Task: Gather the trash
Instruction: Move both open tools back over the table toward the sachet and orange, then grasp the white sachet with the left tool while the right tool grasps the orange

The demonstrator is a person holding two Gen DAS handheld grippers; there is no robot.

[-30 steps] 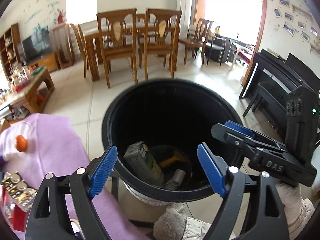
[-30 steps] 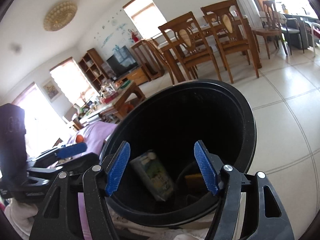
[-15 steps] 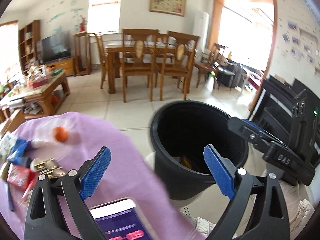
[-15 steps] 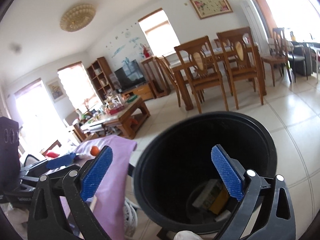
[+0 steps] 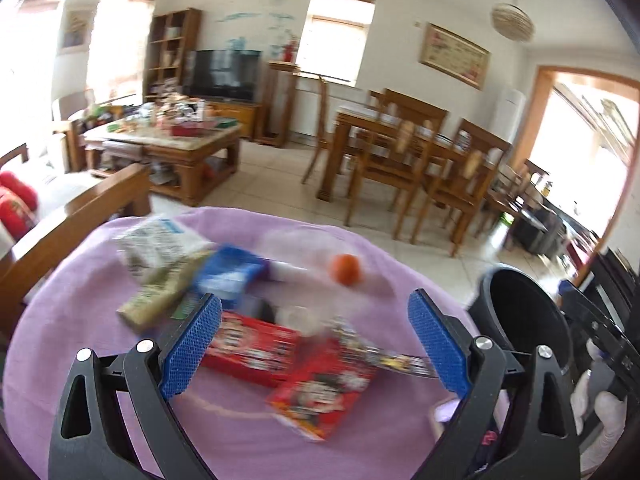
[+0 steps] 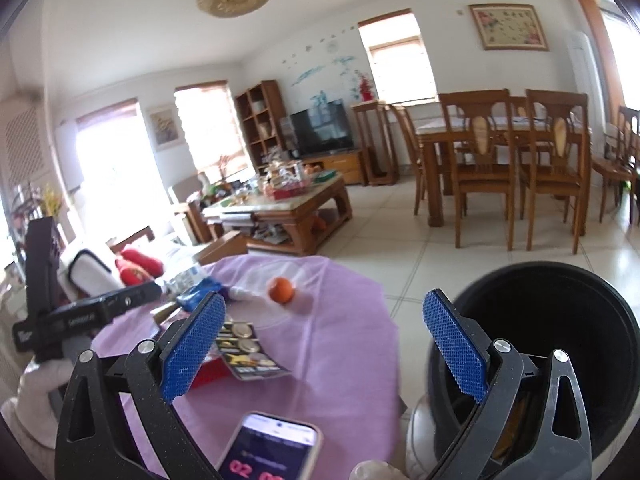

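Observation:
A purple-covered table holds blurred trash: red snack boxes, a red packet, a blue packet, a green-white carton, a white wrapper and an orange fruit. My left gripper is open and empty above the red boxes. The black trash bin stands right of the table; it also shows in the left wrist view. My right gripper is open and empty between table edge and bin. The orange fruit shows there too.
A phone with a lit screen lies on the near table edge. A coin-printed flyer lies on the cloth. Behind are a cluttered coffee table, dining chairs and a tiled floor. A piano stands at far right.
Both grippers have swung left, away from the bin's mouth and over the purple table. The bin has slid to the right edge of both views. Both stay open.

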